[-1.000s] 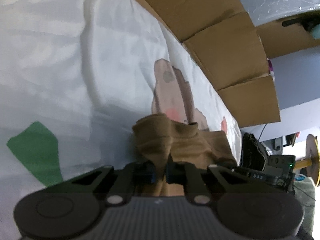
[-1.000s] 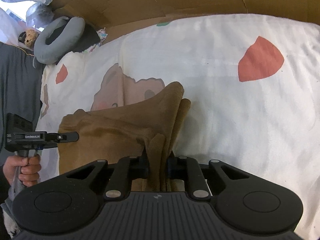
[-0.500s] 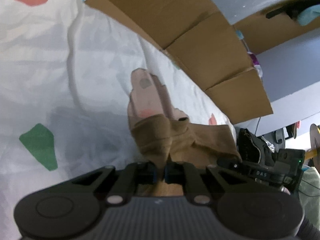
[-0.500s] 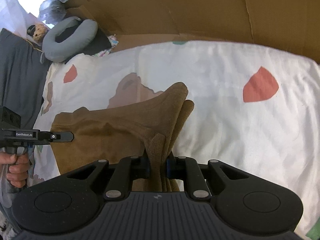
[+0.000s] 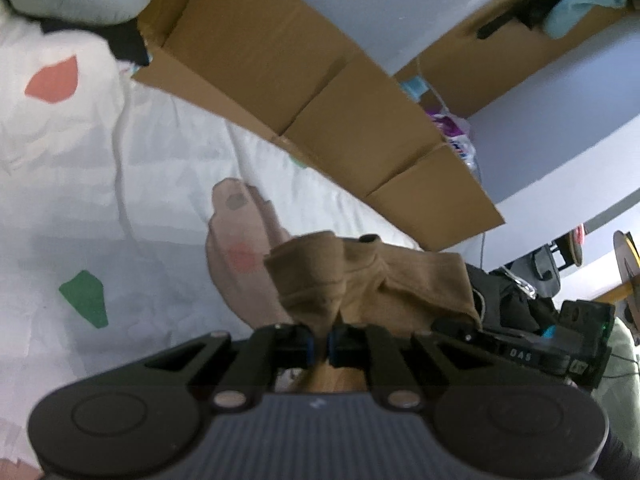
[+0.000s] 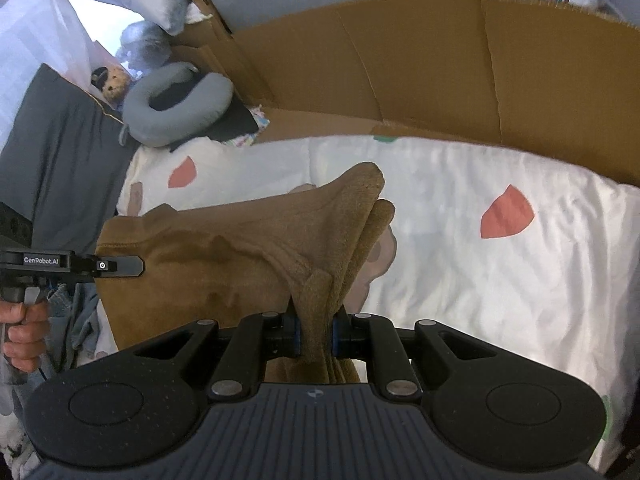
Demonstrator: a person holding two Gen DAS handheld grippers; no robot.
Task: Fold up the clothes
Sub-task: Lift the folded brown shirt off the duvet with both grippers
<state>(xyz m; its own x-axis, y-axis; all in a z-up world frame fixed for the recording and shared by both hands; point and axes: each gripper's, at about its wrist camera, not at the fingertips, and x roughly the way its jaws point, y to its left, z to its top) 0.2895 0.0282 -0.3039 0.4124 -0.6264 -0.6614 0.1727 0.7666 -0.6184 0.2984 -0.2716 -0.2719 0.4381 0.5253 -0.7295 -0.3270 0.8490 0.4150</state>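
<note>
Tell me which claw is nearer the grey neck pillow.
Left. The left claw sits on the side of the brown garment toward the grey neck pillow; the right claw grips the far end.

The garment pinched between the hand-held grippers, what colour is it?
The garment is plain tan-brown, clearest in the right wrist view.

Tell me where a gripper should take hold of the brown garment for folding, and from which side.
Grip the brown garment along its top hem, one corner per gripper, coming from above the bed. The cloth hangs from that edge, so the rest drops straight. Both grips are there: the right gripper is shut on a thick bunched corner, the left gripper on a thinner fold.
</note>
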